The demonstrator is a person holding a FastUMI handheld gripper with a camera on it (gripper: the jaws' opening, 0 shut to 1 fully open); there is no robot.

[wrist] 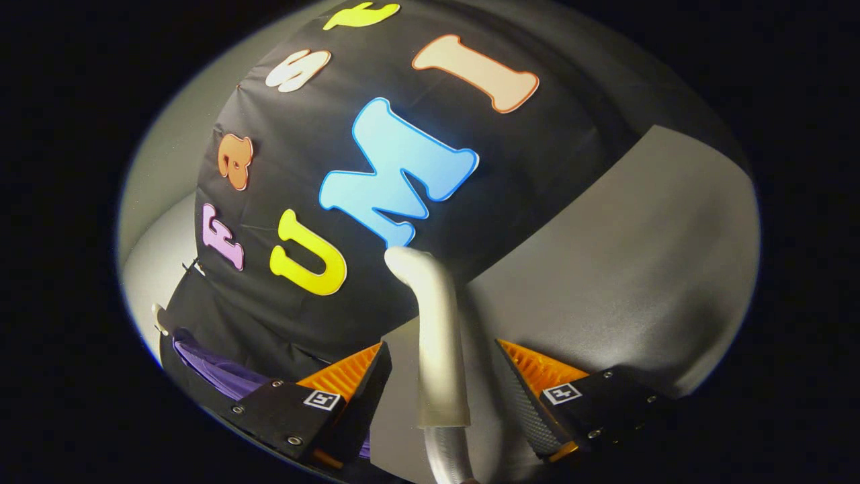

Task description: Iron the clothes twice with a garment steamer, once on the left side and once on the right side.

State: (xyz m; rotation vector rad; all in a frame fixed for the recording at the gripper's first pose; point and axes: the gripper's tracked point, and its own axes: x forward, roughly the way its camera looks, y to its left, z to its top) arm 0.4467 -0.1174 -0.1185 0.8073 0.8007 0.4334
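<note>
Against black cloth wall [537, 168] and grey surface [638, 269], gripper [440, 376] spread wide, fingers flanking untouched a pale, curved plastic steamer handle [437, 336]; purple fabric [222, 370] beside.

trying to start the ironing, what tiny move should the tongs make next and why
Probably close the tongs on the steamer handle: it stands between the open fingers with gaps on both sides, so nothing is gripped yet. The purple garment hangs off beyond the left finger.
</note>
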